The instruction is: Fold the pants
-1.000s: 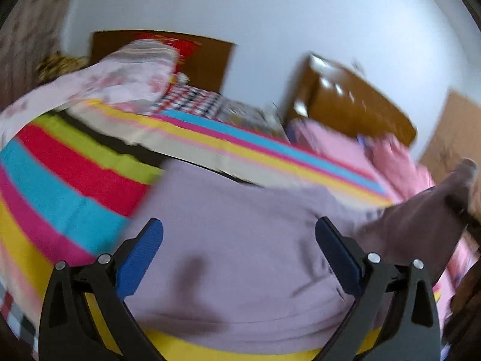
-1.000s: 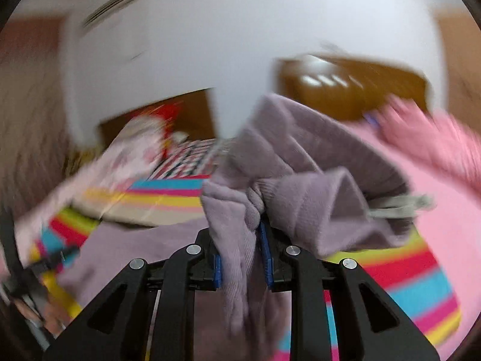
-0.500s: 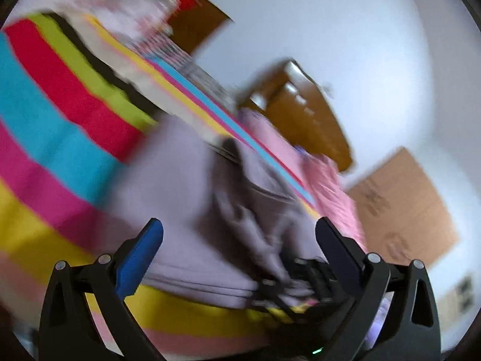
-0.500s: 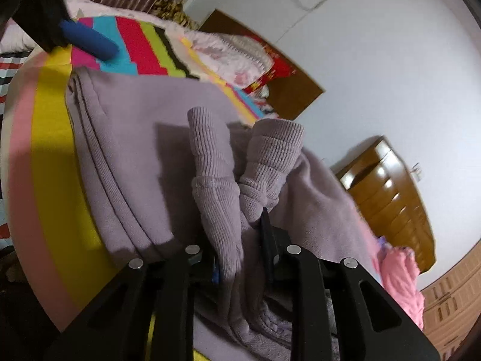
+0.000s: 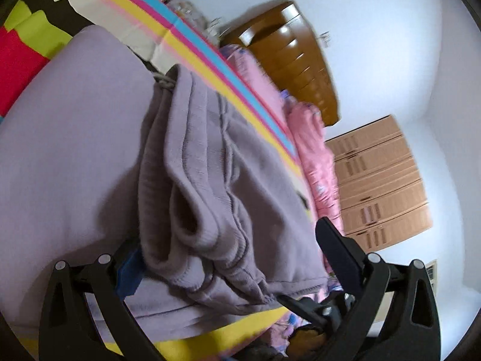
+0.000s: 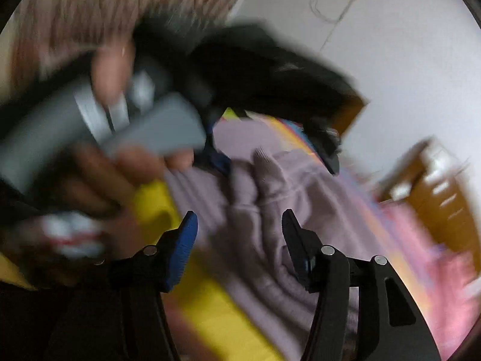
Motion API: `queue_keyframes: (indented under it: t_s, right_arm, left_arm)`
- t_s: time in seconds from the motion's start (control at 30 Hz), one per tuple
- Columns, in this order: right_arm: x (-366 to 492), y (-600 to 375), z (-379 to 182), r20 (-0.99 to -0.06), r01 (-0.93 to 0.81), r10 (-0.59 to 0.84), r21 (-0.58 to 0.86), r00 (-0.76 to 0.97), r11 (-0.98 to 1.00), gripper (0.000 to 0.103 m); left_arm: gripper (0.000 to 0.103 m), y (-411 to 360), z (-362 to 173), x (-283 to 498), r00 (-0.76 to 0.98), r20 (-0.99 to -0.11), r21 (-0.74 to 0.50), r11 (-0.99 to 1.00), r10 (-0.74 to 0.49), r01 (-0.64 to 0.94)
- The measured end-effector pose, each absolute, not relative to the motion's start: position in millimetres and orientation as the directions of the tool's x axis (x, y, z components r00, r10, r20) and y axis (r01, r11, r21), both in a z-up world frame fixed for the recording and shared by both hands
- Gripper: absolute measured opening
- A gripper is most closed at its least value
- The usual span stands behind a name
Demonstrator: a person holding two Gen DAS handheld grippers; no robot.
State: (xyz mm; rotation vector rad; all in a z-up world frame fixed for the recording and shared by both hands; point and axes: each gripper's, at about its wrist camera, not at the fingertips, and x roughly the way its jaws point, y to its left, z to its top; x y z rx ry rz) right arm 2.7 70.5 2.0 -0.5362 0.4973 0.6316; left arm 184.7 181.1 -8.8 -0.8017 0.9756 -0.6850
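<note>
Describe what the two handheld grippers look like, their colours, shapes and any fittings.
The left gripper and the right gripper look alike: black plastic linkage arms with cut-out openings and round silver rivets at the joints, ending in two long tapered fingers faced with ribbed blue pads. In the blurred right wrist view, the other tool's handle looks grey with a grey trigger bar. No cables or sleeves are clearly visible.

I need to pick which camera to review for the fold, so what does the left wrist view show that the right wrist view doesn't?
Only the left wrist view shows the folded edges of the lilac pants sharply, plus the tan wardrobe. Only the right wrist view, which is blurred, shows the person's hand on a grey handle, and the right gripper, whose jaws have just been opening, pads off the cloth. Both show the pants on the striped blanket and the brown headboard.
</note>
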Motion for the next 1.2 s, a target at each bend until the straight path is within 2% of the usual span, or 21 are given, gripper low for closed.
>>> queue_keyframes:
  t_s: [0.07,0.1,0.13,0.17,0.27,0.33,0.4,0.47,0.53,0.57,0.6,0.8,0.97,1.03,1.2]
  right_arm:
    - [18,39,28,-0.579,-0.698,0.522,-0.119,0.626,0.706,0.048]
    - [28,28,36,-0.573,-0.688,0.536,-0.069,0.620,0.722,0.045]
    - [40,17,43,-0.569,-0.674,0.540,-0.035,0.620,0.738,0.040]
    - [53,9,46,-0.582,-0.666,0.533,-0.019,0.614,0.746,0.040]
    - [82,12,37,-0.656,-0.668,0.496,-0.017,0.569,0.744,0.040]
    - [91,23,31,-0.691,-0.695,0.499,-0.007,0.523,0.719,0.039]
    - [95,41,26,-0.718,-0.712,0.481,-0.029,0.503,0.702,0.035]
    - [96,48,9,-0.754,-0.682,0.407,-0.074,0.515,0.727,0.021]
    - [93,53,-11,-0.765,-0.665,0.365,-0.109,0.531,0.739,0.019]
    - [93,53,-15,-0.754,-0.666,0.378,-0.103,0.537,0.739,0.012]
    - [91,52,-14,-0.741,-0.662,0.385,-0.106,0.550,0.742,0.011]
    - [68,58,18,-0.683,-0.684,0.427,-0.148,0.593,0.714,0.010]
    - [57,72,-17,-0.729,-0.699,0.390,-0.168,0.562,0.695,0.011]
    - [55,74,-24,-0.717,-0.696,0.389,-0.184,0.578,0.695,0.011]
    - [56,52,19,-0.658,-0.689,0.472,-0.100,0.587,0.718,0.011]
  left_arm:
    - [0.101,186,-12,178,0.425,-0.379,-0.860,0.482,-0.822,0.166]
    - [0.101,190,-15,177,0.438,-0.342,-0.875,0.452,-0.831,0.174]
    - [0.101,195,-19,177,0.447,-0.315,-0.885,0.429,-0.837,0.181]
    - [0.101,199,-22,176,0.463,-0.270,-0.898,0.394,-0.844,0.196]
    - [0.101,202,-23,170,0.475,-0.217,-0.906,0.357,-0.853,0.227]
    - [0.099,202,-22,167,0.474,-0.216,-0.902,0.360,-0.854,0.237]
    - [0.095,202,-22,166,0.473,-0.221,-0.900,0.366,-0.853,0.239]
    - [0.095,205,-22,162,0.468,-0.222,-0.900,0.365,-0.855,0.240]
    - [0.094,205,-21,159,0.461,-0.230,-0.897,0.371,-0.857,0.241]
    - [0.094,204,-22,158,0.459,-0.238,-0.894,0.378,-0.856,0.241]
    - [0.094,206,-21,156,0.456,-0.244,-0.892,0.383,-0.856,0.241]
    - [0.094,210,-24,153,0.454,-0.234,-0.897,0.371,-0.860,0.240]
    - [0.094,208,-23,151,0.459,-0.251,-0.891,0.389,-0.852,0.235]
    - [0.094,205,-21,150,0.460,-0.271,-0.882,0.410,-0.845,0.232]
    - [0.094,204,-20,147,0.462,-0.286,-0.875,0.426,-0.839,0.231]
